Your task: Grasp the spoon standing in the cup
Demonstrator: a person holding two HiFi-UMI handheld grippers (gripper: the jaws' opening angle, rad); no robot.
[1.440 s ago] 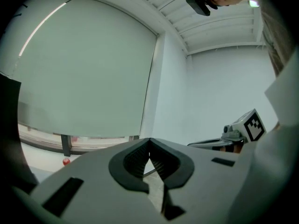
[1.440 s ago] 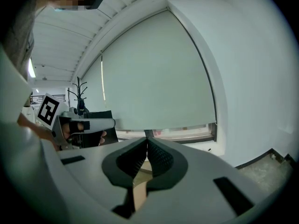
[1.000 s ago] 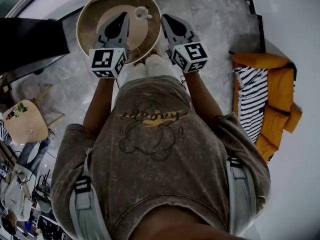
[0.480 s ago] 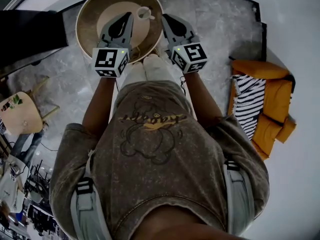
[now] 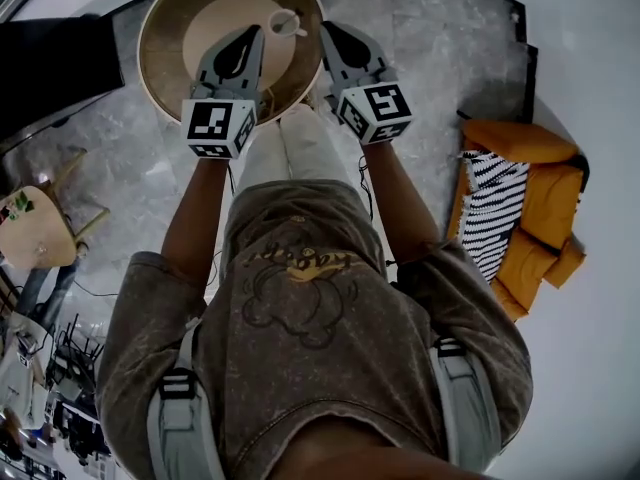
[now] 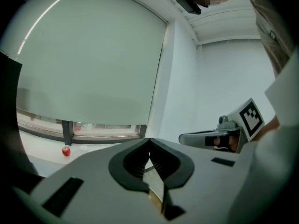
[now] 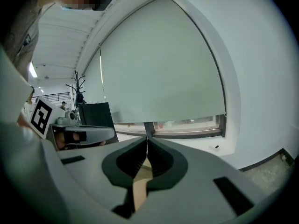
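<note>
A white cup [image 5: 284, 23] stands on the pale inner disc of a round wooden table [image 5: 165, 63] at the top of the head view; the spoon in it is too small to make out. My left gripper [image 5: 257, 31] hovers over the table just left of the cup, jaws shut and empty. My right gripper [image 5: 325, 26] hangs at the table's right edge, just right of the cup, also shut with nothing held. Both gripper views look level across the room, over the closed jaws [image 6: 149, 140] [image 7: 147, 138], and the cup is not in them.
An orange sofa [image 5: 545, 168] with a striped cloth [image 5: 490, 218] sits at the right. A small wooden chair [image 5: 30, 233] stands at the left and a black block [image 5: 50, 63] at the upper left. A red ball [image 6: 66, 151] lies by the window.
Both grippers have crept forward towards the cup as the person leaned over the table. Their jaws stayed shut.
</note>
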